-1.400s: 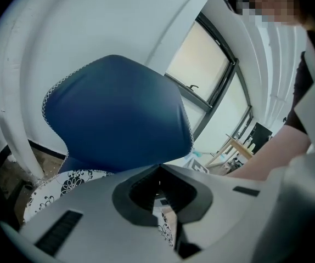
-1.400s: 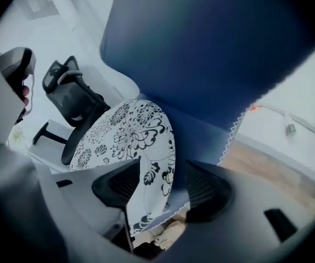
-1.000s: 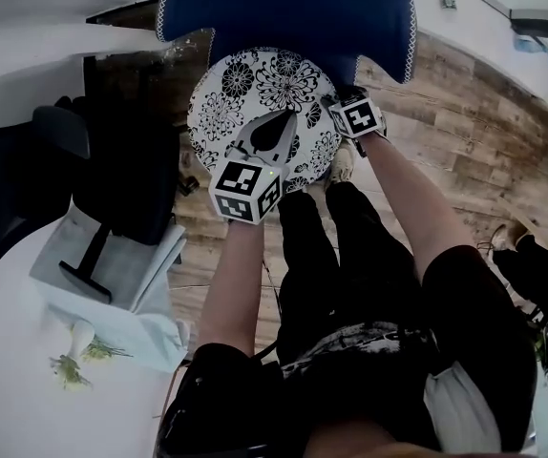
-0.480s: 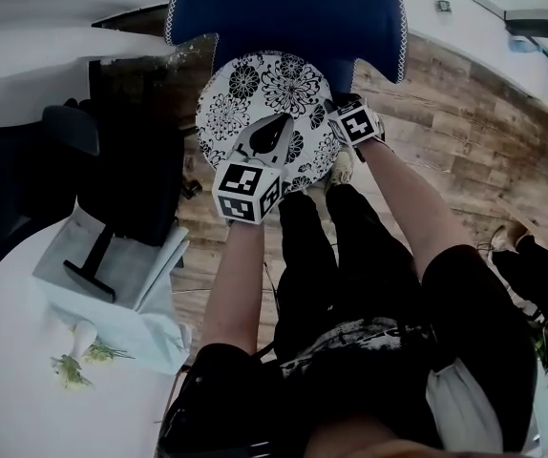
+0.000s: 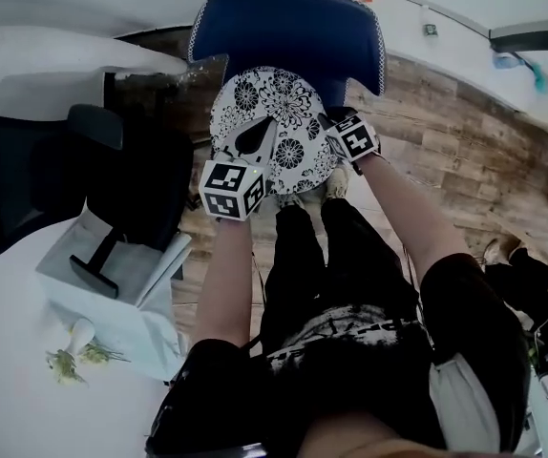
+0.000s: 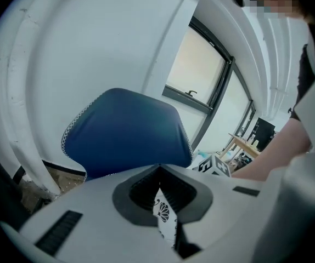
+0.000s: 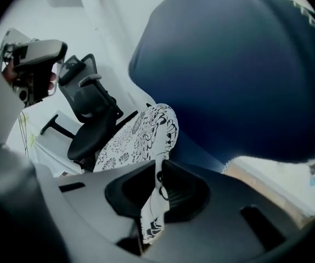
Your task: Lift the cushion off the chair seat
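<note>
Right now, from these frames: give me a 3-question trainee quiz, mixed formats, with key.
1. True or false: the left gripper is open and empty.
2. What is the right gripper shut on? A) the cushion B) the chair C) nothing
3. Fill in: the chair behind the cushion is ___ in colour.
Key: 1 false, it is shut on the cushion's edge. 2 A. 3 blue.
</note>
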### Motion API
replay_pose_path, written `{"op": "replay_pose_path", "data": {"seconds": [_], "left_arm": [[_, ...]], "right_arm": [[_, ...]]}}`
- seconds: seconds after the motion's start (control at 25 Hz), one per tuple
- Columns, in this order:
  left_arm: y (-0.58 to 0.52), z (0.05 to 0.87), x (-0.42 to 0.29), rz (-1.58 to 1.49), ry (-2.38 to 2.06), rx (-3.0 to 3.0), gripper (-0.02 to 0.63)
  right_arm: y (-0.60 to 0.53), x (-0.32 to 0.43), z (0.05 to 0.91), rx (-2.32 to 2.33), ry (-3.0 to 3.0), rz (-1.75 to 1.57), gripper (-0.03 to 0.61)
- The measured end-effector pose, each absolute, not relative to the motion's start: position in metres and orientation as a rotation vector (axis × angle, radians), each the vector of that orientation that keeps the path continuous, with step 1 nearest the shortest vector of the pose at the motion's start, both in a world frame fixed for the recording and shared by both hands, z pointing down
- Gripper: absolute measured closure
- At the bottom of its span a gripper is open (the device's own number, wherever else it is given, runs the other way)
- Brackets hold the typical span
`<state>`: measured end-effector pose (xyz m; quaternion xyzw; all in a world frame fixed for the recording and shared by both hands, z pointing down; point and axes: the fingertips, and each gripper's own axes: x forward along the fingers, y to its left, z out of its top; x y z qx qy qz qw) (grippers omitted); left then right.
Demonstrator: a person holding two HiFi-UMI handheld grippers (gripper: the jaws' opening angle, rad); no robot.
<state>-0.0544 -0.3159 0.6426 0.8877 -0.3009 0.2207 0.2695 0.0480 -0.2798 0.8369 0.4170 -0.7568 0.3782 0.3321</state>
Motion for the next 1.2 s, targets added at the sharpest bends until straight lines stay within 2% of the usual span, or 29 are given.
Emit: {"op": "replay_pose_path", "data": {"seconds": [0.48, 1.2], "left_arm": [[-0.309, 0.564, -0.093, 0.582, -0.881, 2.446, 0.598], [-0.324, 0.436, -0.095, 0.458, -0.887, 2.714, 0.598]], "right_arm": [[-0.283, 0.032, 0.681, 1.162, -2.193, 0.860, 0.540], [-0.301, 0.043, 0.440, 1.393, -2.521, 0.474, 0.540]]}}
